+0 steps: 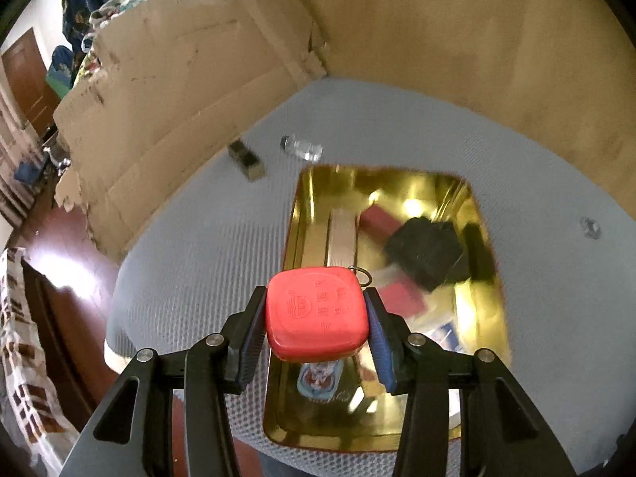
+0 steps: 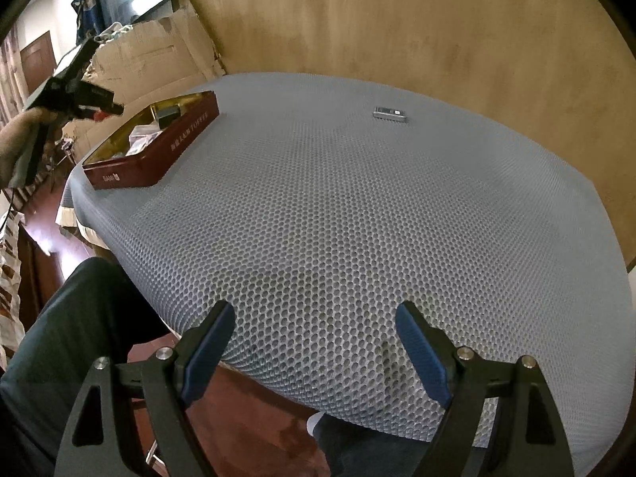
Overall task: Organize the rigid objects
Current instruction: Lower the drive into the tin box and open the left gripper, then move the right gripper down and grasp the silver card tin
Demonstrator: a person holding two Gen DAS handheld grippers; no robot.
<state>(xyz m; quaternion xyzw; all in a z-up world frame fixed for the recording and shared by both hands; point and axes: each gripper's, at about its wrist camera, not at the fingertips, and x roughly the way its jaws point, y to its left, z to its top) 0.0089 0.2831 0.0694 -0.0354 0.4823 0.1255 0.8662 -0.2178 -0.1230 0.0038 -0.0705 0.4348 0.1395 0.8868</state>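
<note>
in the left wrist view, the left tool (image 1: 316, 314) is clamped on a red rounded-square case (image 1: 316, 314) with a small metal ring at its corner, held above the near end of an open gold-lined tin (image 1: 292, 238) that sits on the grey honeycomb mat (image 1: 190, 262) of the worktop. a black box (image 1: 425, 252) lies inside the tin; a clear vial (image 1: 301, 148) and a small dark block (image 1: 245, 159) lie on the mat beyond. in the right wrist view, the right tool (image 2: 316, 351) stands wide open and empty over the mat's near edge, the tin (image 2: 159, 159) far left and a small silver object (image 2: 390, 113) well apart.

Tin (image 2: 159, 159) on mat (image 2: 338, 218), bottle (image 1: 302, 149) behind.
</note>
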